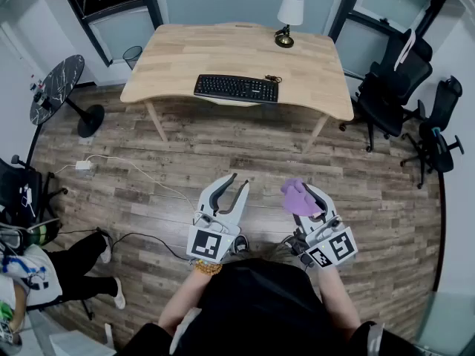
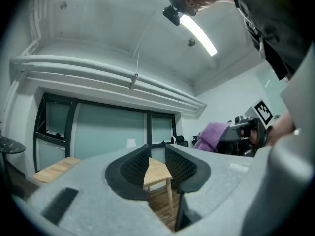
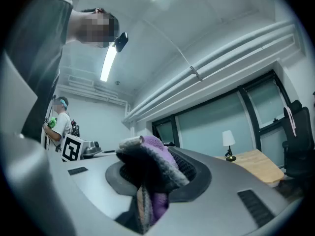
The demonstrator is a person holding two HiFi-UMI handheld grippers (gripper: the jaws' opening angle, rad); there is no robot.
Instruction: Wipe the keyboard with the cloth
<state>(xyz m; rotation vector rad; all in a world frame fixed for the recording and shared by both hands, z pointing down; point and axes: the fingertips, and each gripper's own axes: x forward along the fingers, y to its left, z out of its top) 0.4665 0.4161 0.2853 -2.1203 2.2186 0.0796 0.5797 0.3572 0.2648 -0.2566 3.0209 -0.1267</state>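
Right gripper (image 1: 310, 203) clamps the cloth (image 1: 297, 196), bunched at the jaw tips, likely ready for wiping. Left gripper (image 1: 236, 184) is narrowly parted and empty. Keyboard (image 1: 236, 88) lies mid-width along the front edge of the desk (image 1: 223, 47), well apart from both grippers; wiping not yet begun.

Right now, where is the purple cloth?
The cloth is low and right of centre in the head view, clamped in the right tool, above the wooden floor and well short of the keyboard on the desk.
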